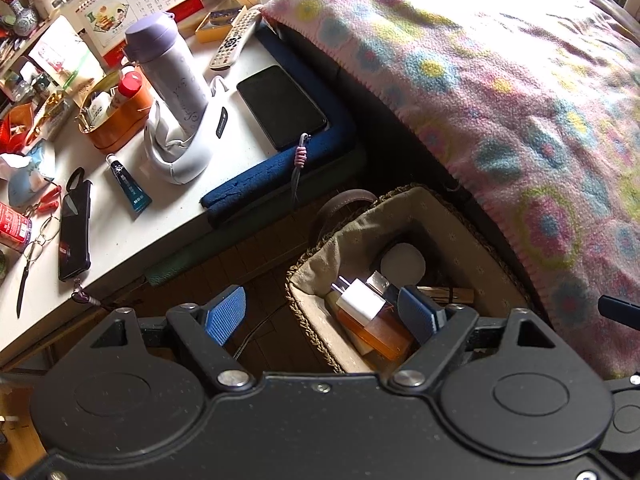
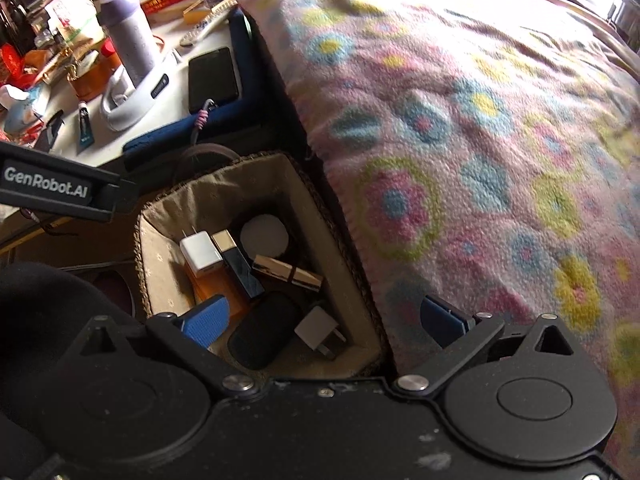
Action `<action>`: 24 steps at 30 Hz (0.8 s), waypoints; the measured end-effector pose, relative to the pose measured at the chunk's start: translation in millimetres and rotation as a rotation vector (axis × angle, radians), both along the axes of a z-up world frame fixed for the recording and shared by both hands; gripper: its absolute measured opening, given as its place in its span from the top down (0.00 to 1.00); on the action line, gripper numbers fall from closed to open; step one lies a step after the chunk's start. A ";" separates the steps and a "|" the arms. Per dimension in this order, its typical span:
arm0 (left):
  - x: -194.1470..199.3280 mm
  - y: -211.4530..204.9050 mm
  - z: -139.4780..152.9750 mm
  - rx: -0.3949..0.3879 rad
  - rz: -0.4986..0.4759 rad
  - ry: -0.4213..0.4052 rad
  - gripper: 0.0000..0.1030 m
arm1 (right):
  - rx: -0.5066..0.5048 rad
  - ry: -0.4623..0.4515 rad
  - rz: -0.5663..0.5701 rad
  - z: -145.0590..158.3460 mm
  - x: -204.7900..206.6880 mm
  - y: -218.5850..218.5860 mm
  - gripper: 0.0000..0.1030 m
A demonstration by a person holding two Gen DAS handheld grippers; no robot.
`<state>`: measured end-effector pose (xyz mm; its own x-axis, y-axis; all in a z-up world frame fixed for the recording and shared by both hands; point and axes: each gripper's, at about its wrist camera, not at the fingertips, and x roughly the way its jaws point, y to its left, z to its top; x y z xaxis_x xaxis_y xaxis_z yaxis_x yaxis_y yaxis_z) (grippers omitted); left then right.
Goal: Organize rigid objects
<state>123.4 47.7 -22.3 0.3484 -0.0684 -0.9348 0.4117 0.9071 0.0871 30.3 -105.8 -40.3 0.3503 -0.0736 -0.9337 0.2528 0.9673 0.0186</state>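
Note:
A lined wicker basket (image 1: pixel 448 216) (image 2: pixel 320 216) stands on the floor between the table and the bed. In it lie a white plug charger (image 1: pixel 360 300) (image 2: pixel 200 254), an amber block (image 1: pixel 376 334), a white round disc (image 1: pixel 402 262) (image 2: pixel 264 236), a black lipstick tube (image 2: pixel 236 260), a gold tube (image 2: pixel 286 270), a dark case (image 2: pixel 264 330) and a second white plug (image 2: pixel 320 330). My left gripper (image 1: pixel 322 314) is open and empty above the basket's near edge. My right gripper (image 2: pixel 324 320) is open and empty over the basket.
A white table (image 1: pixel 120 232) at the left holds a purple bottle (image 1: pixel 168 68), a black phone (image 1: pixel 282 106), a second phone (image 1: pixel 74 228), a tube (image 1: pixel 128 184), a remote (image 1: pixel 236 38), glasses and clutter. A flowered blanket (image 1: pixel 500 80) (image 2: pixel 480 140) covers the bed at right.

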 end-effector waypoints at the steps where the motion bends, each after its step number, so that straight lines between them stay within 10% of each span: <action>1: -0.4 -0.7 -0.3 0.002 -0.002 0.001 0.22 | -0.004 0.006 -0.005 -0.7 0.0 -0.1 0.01; 24: 0.6 -2.8 -5.1 0.026 -0.009 0.024 0.21 | 0.013 0.076 -0.076 -8.4 2.8 -13.7 0.01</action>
